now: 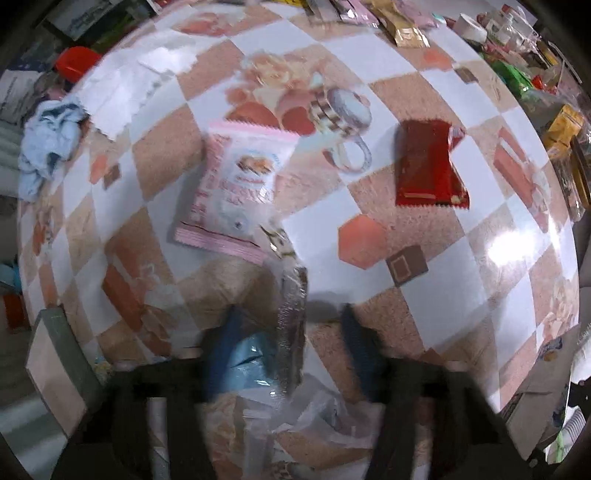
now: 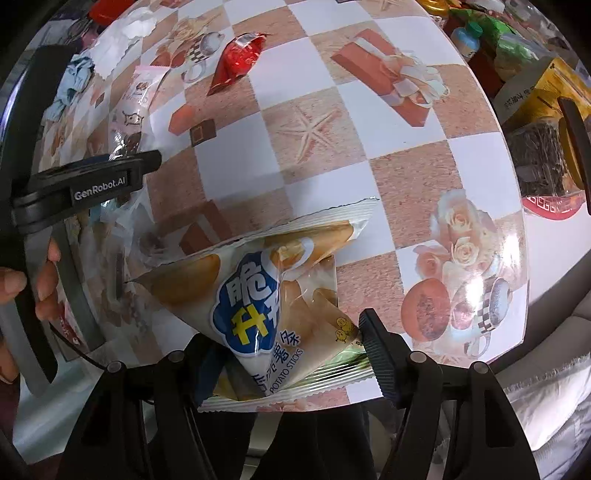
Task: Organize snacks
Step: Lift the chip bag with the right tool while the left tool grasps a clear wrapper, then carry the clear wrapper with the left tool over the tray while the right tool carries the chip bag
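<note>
Your left gripper (image 1: pixel 291 332) pointed almost straight down at the table (image 1: pixel 406 110), its dark fingers (image 1: pixel 354 332) standing fairly narrow. A crinkled clear wrapper (image 1: pixel 293 295) lay between them against the left finger; the view was blurred, so you could not tell whether the pads pressed on it. Beyond the fingertips, a pink packet (image 1: pixel 236 184) lay flat on the checked cloth, with a red packet (image 1: pixel 428 166) well apart to its right. More snacks (image 1: pixel 399 26) lined the far edge.

Your right gripper (image 2: pixel 291 350) tilted steeply down, near the table's front edge. Its fingers (image 2: pixel 373 343) stood about half open, clamped on a bag of potato sticks (image 2: pixel 258 295) that filled the gap and rose towards the table's middle. In that view, your left hand (image 2: pixel 40 280) wrapped the other gripper's handle at the left edge. The red packet (image 2: pixel 236 59) lay far across the table, and boxes (image 2: pixel 543 96) crowded the right side.
</note>
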